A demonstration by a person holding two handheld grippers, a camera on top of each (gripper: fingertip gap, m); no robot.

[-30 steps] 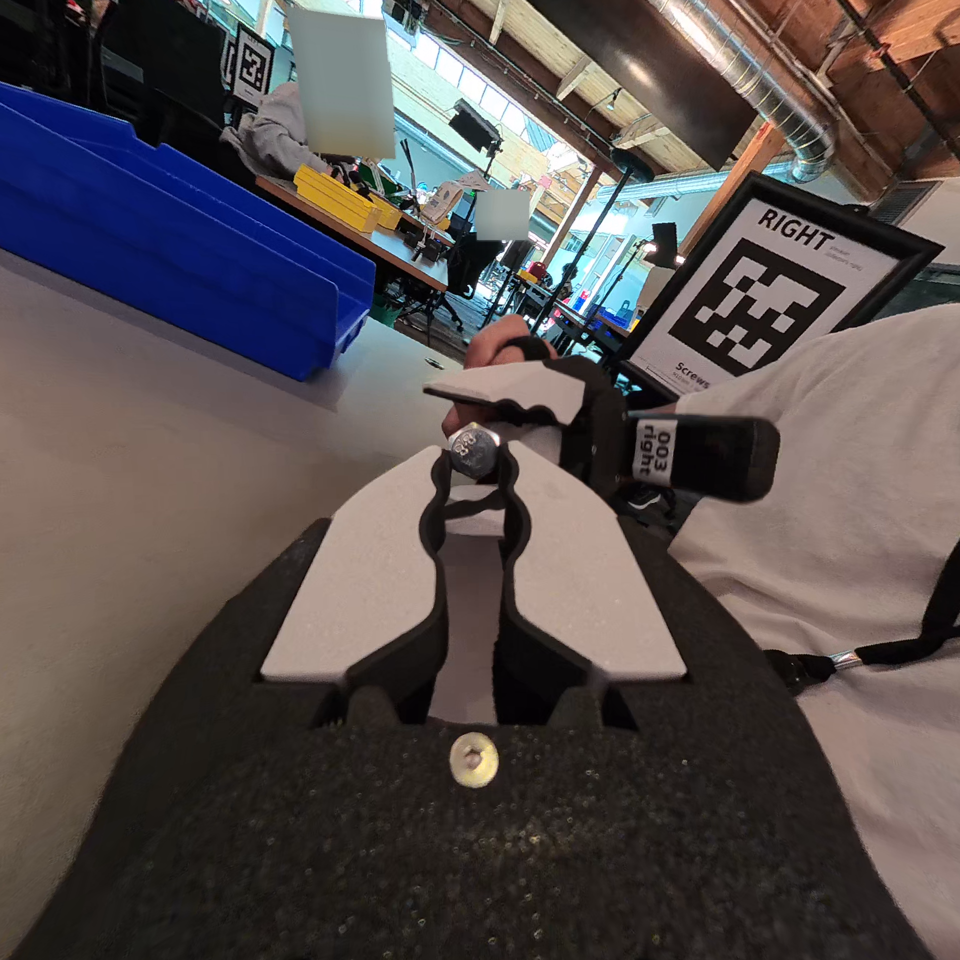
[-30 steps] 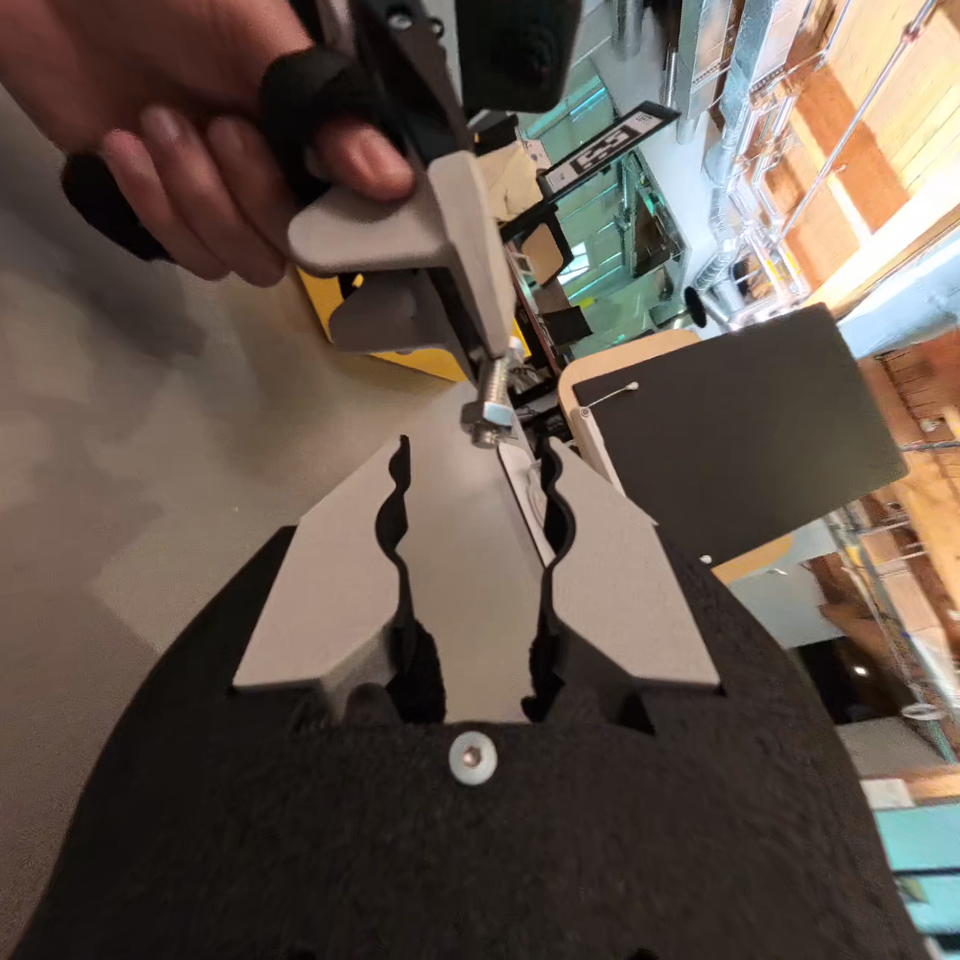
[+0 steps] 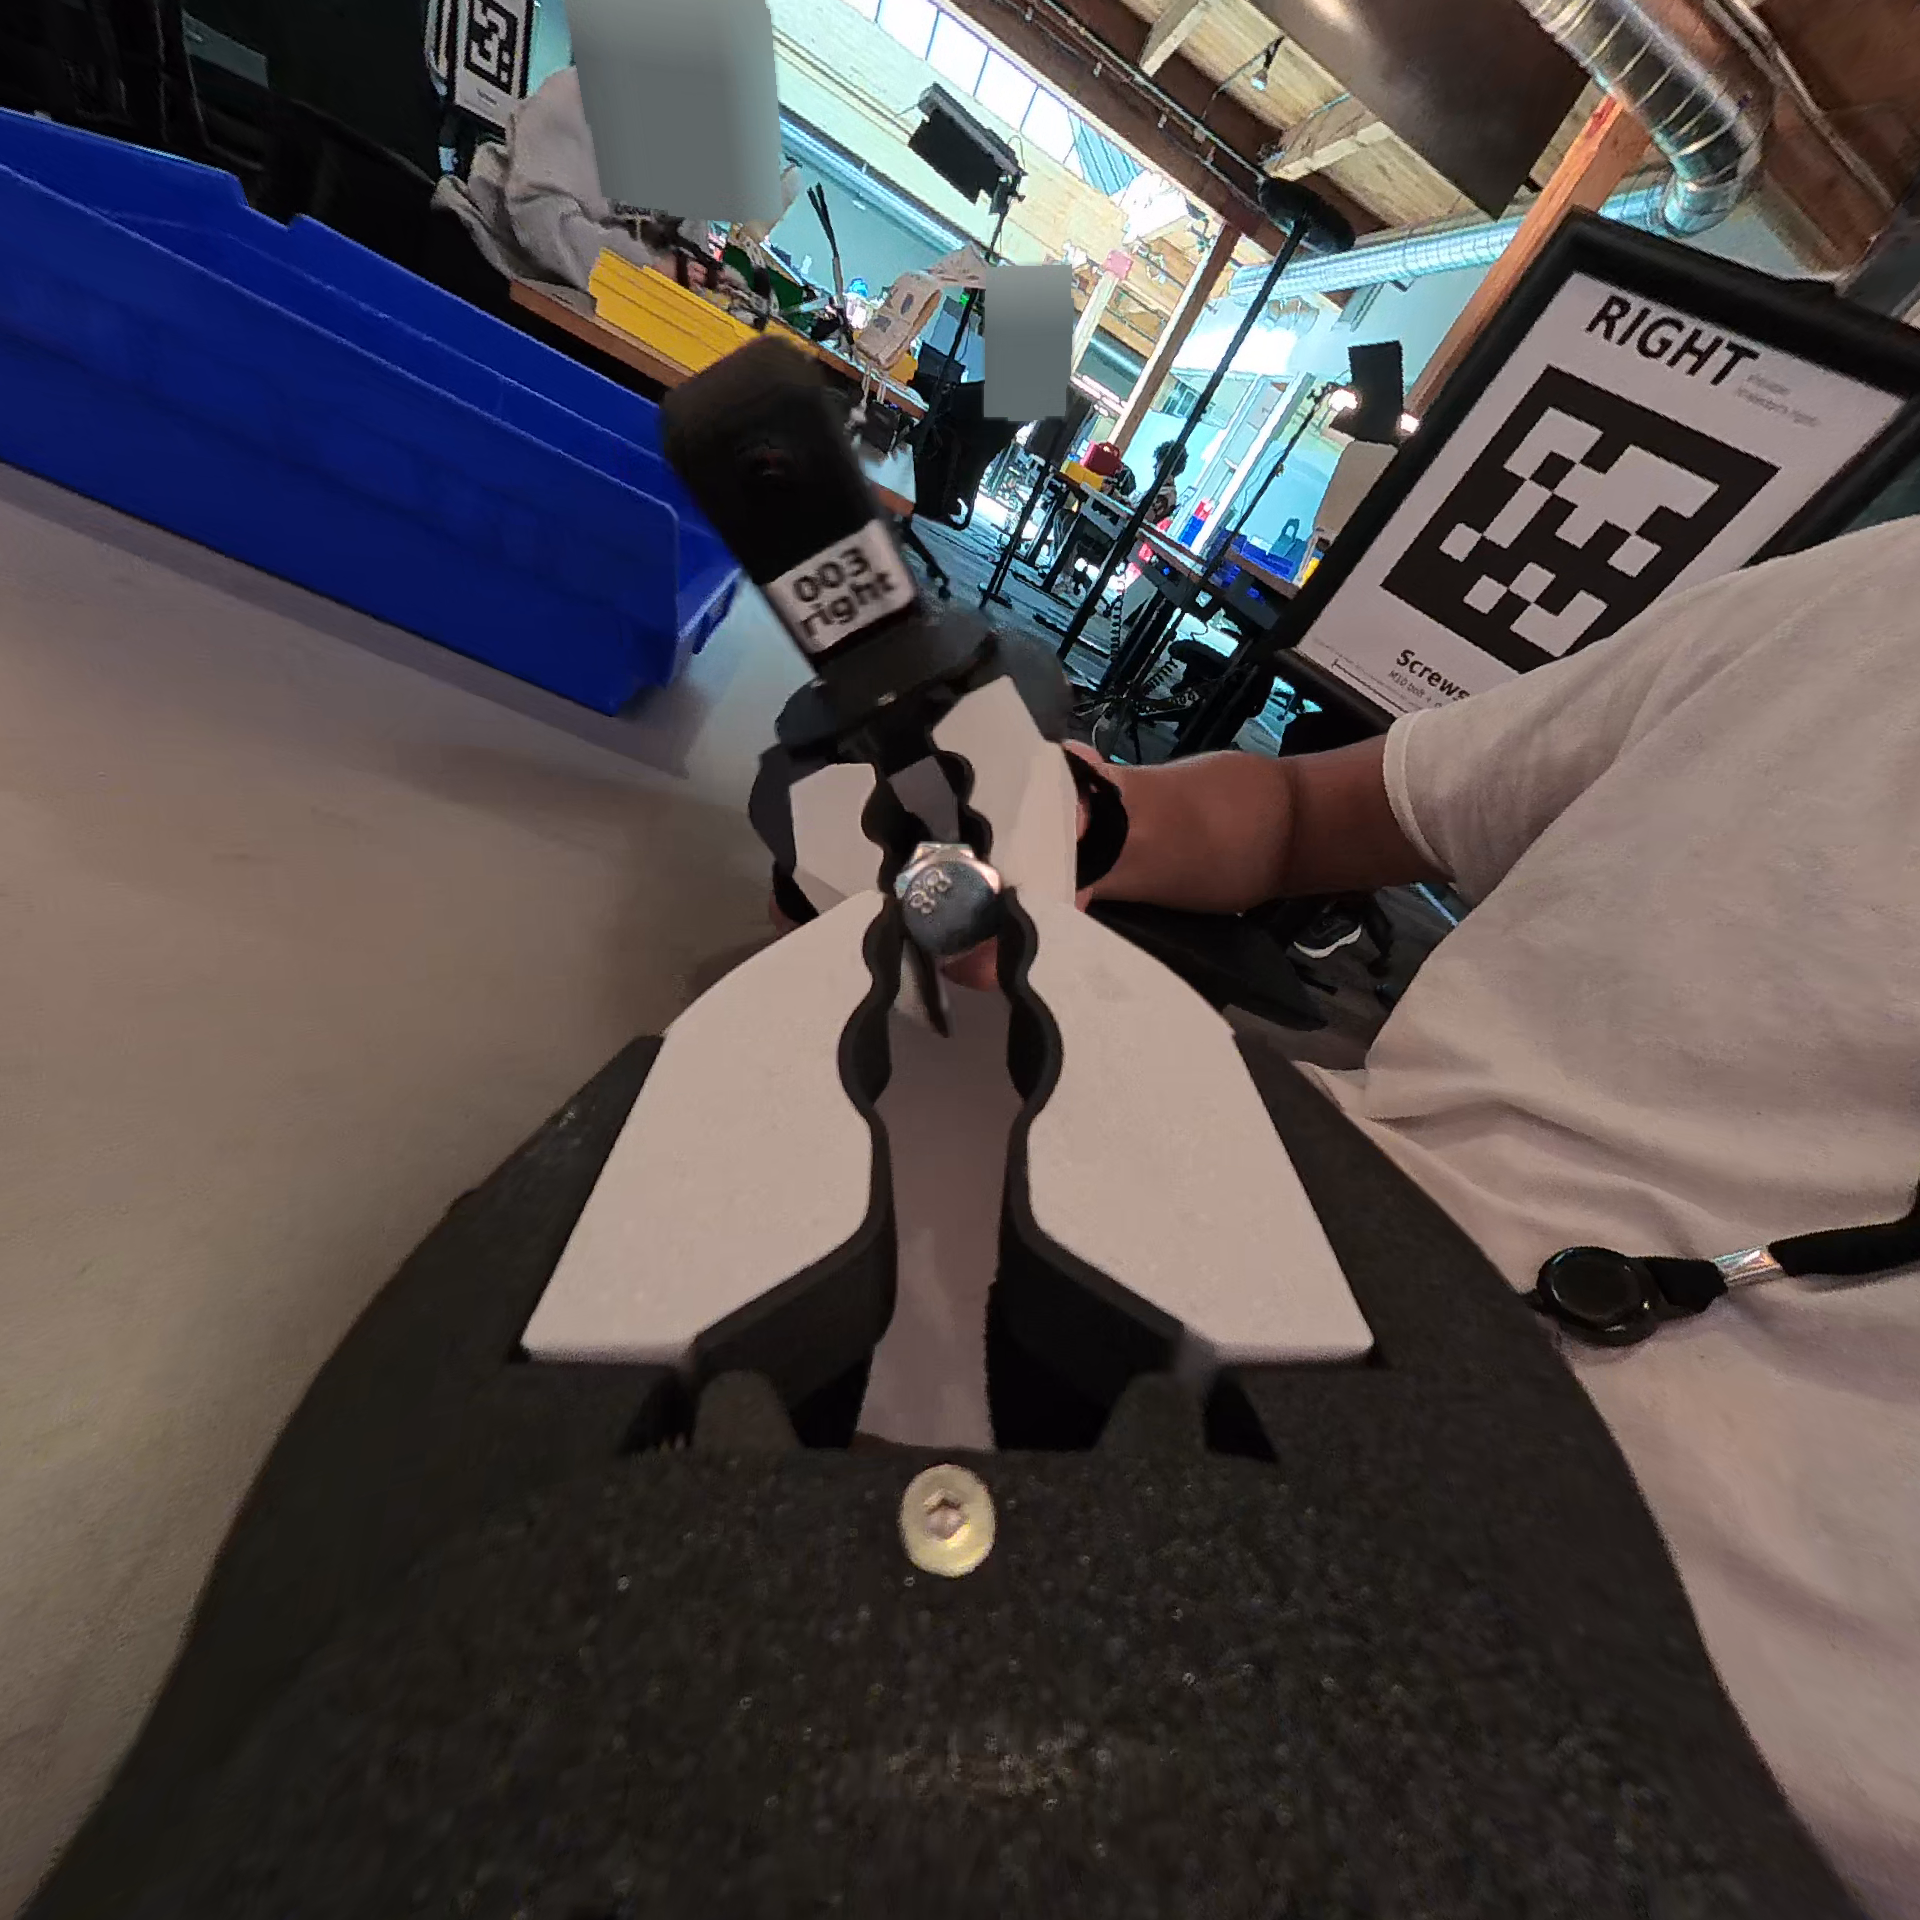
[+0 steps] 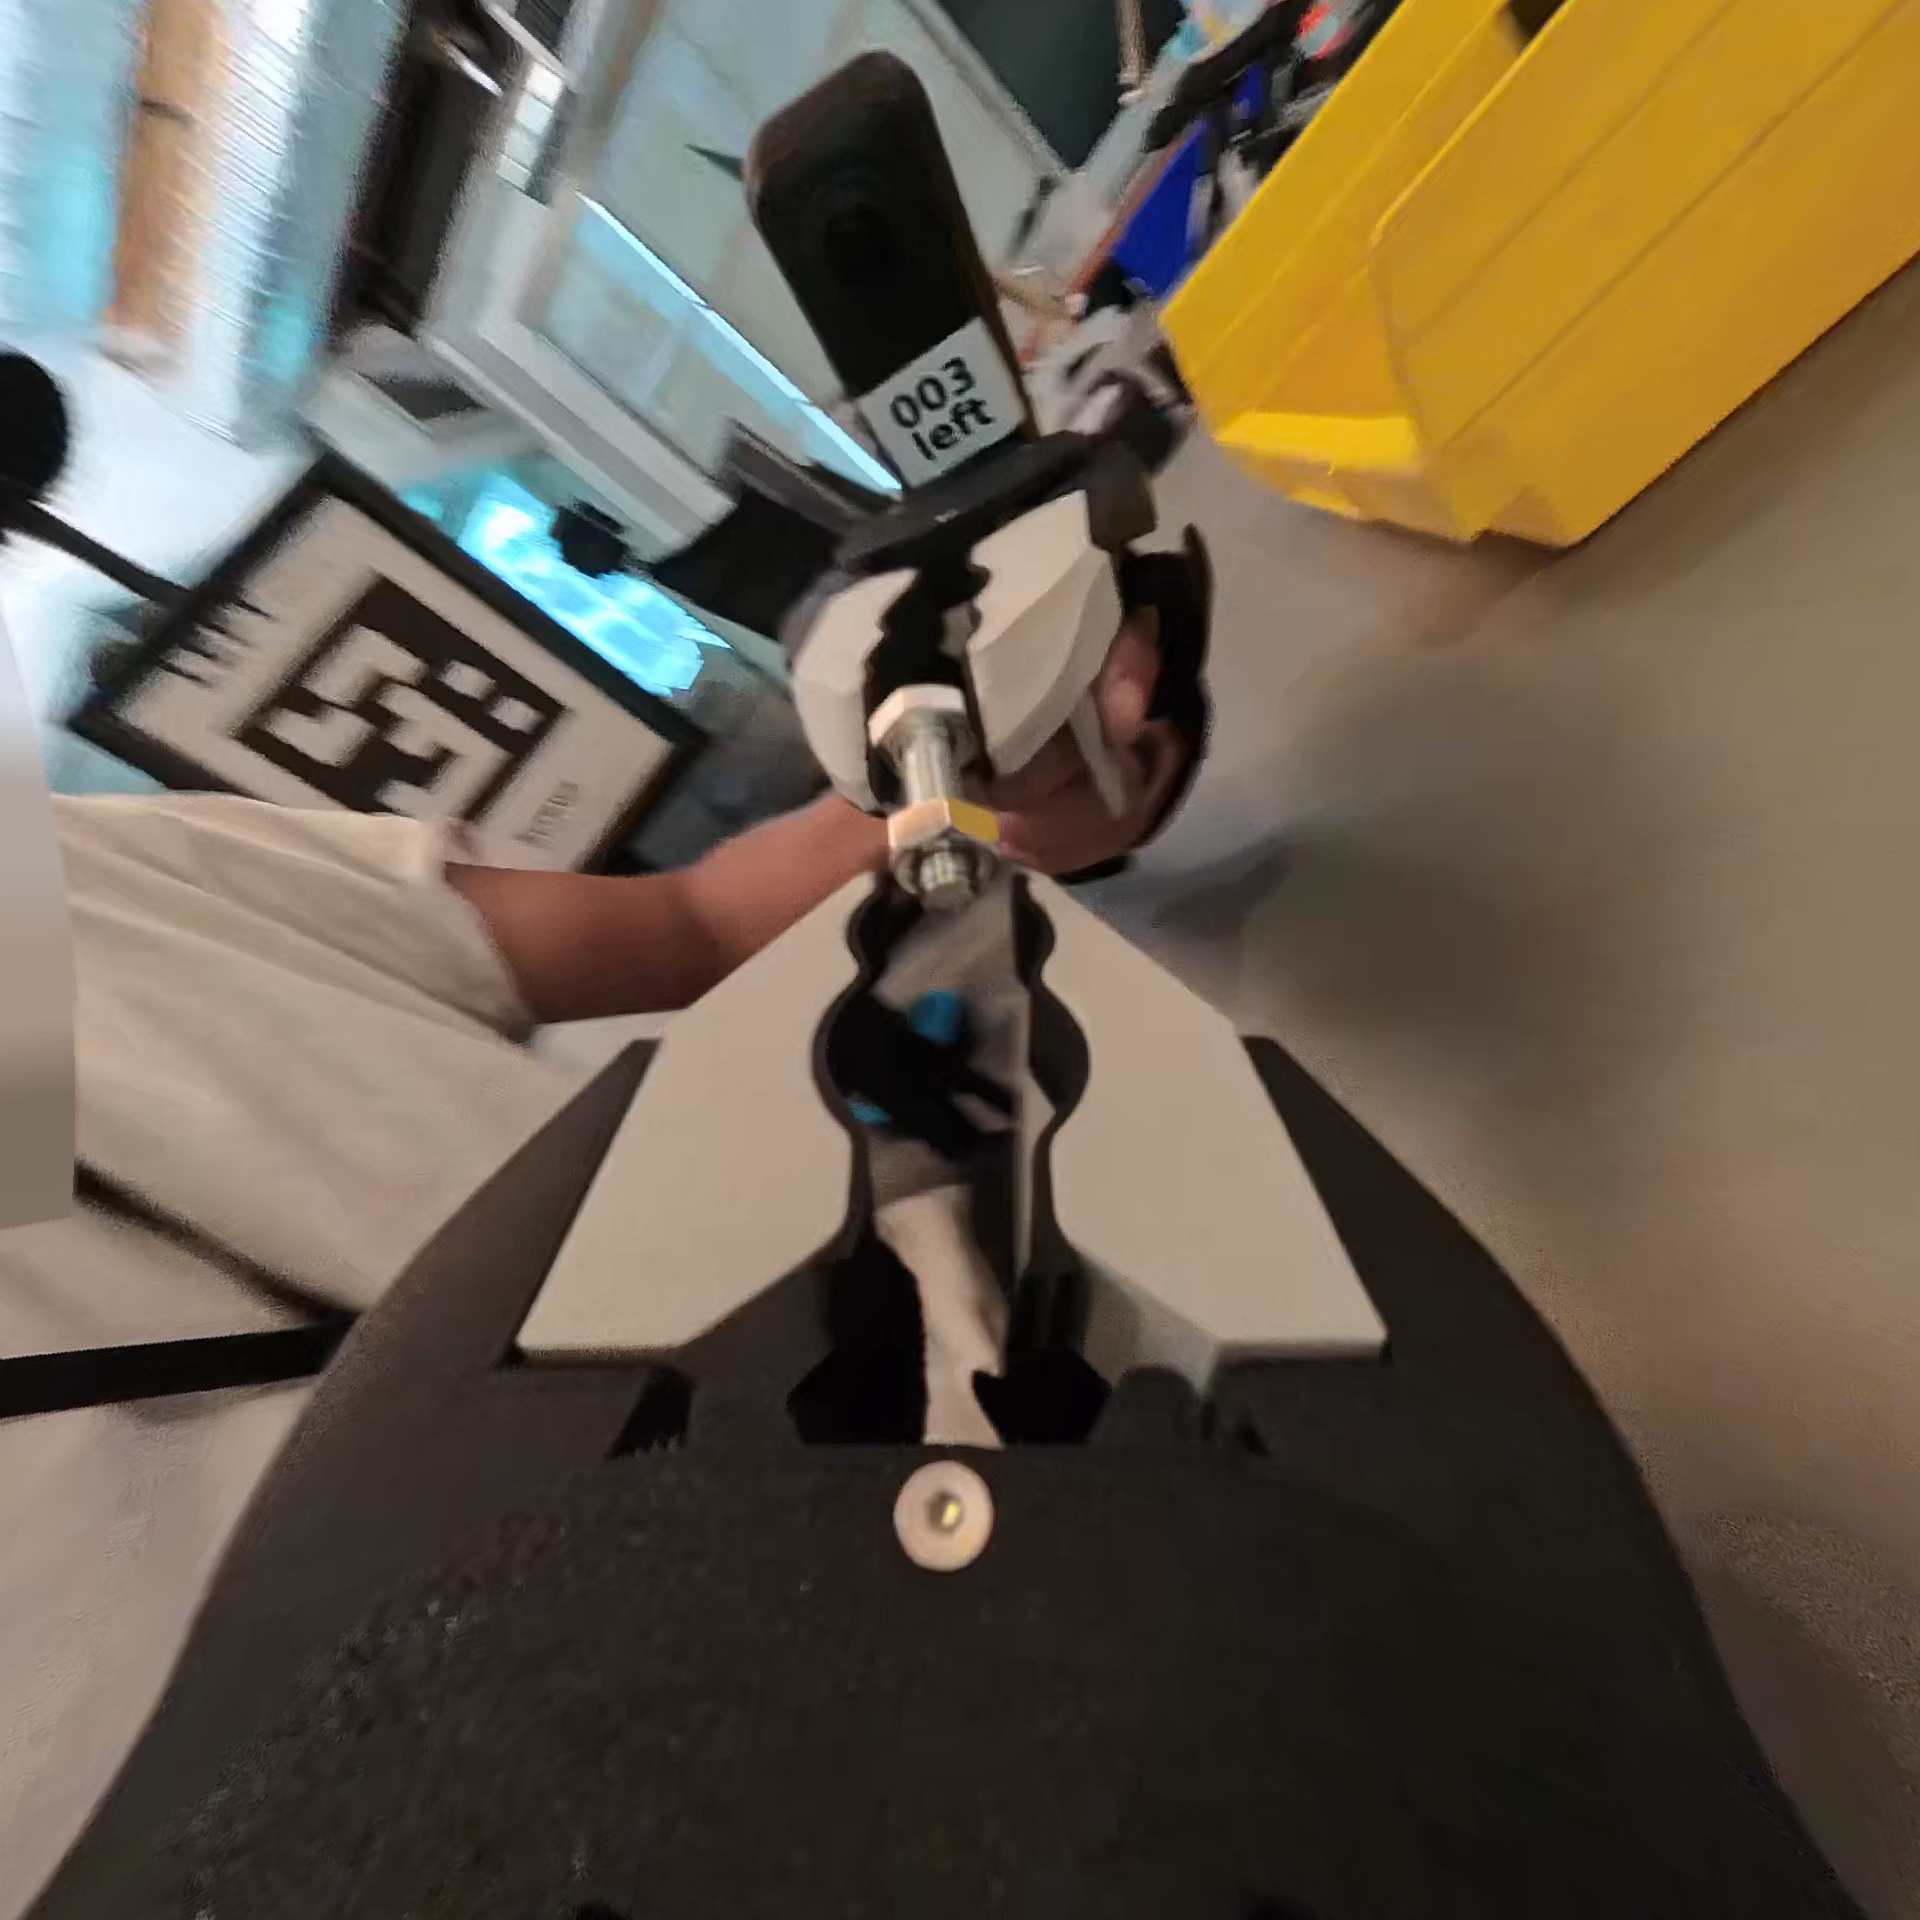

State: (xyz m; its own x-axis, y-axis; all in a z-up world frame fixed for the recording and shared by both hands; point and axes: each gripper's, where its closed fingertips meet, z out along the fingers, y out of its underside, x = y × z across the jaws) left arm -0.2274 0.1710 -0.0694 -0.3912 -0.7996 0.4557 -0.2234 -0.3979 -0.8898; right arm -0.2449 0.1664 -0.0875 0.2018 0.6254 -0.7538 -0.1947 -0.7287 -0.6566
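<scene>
the bolt (image 3: 945, 906) sits mid-frame with its head pinched in the left gripper (image 3: 940, 935), nut (image 4: 940, 826) partway along the thread. the right gripper (image 4: 940, 894) is narrowed around the nut end, though blur hides the actual contact. best to keep both grippers lined up on one axis so the nut doesn't cross-thread. blue bin (image 3: 312, 436) upper left, yellow bin (image 4: 1558, 260) upper right
</scene>
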